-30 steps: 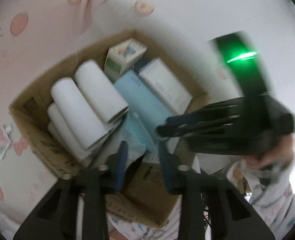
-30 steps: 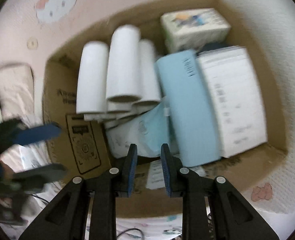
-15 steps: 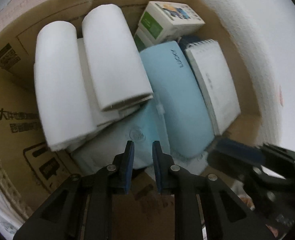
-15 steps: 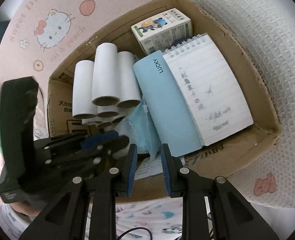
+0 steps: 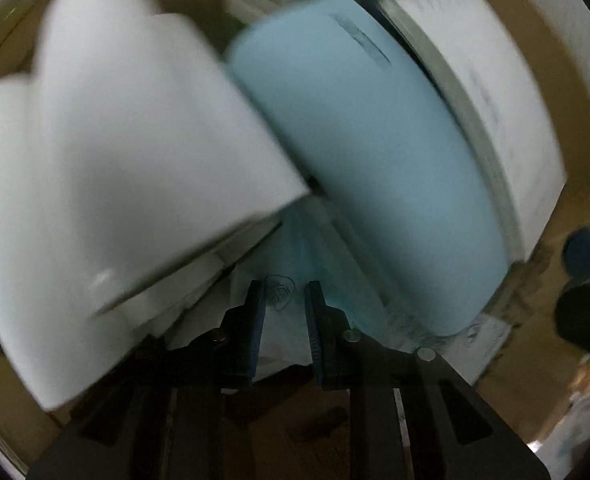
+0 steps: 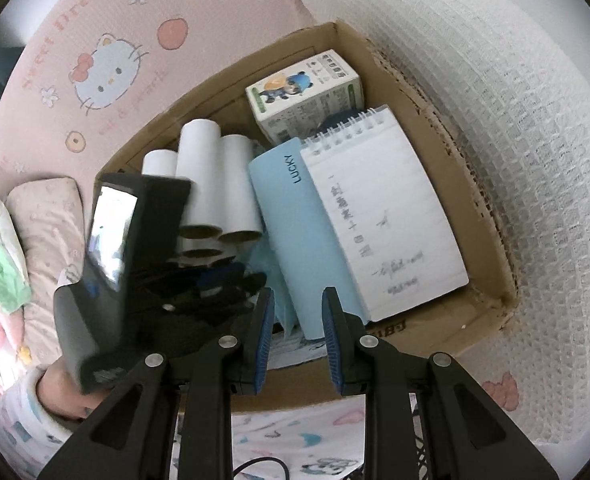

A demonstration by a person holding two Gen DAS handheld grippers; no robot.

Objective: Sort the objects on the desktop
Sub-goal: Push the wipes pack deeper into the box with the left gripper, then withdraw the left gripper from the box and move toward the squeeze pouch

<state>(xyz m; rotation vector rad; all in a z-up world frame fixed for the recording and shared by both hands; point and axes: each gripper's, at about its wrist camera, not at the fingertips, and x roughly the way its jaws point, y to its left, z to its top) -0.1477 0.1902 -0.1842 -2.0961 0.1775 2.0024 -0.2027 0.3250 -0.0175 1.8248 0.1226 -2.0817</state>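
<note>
Down inside the cardboard box [image 6: 435, 144], the left tool [image 5: 283, 292] hovers with its narrow gap over a crumpled blue mask [image 5: 295, 248], its pads not pressing on it. White paper rolls [image 6: 215, 176] lie beside a light blue case [image 6: 295, 216] (marked LUCKY) and a spiral notepad [image 6: 383, 216]. The right tool [image 6: 297, 308] hangs above the box's near edge, its pads near each other, gripping nothing
</note>
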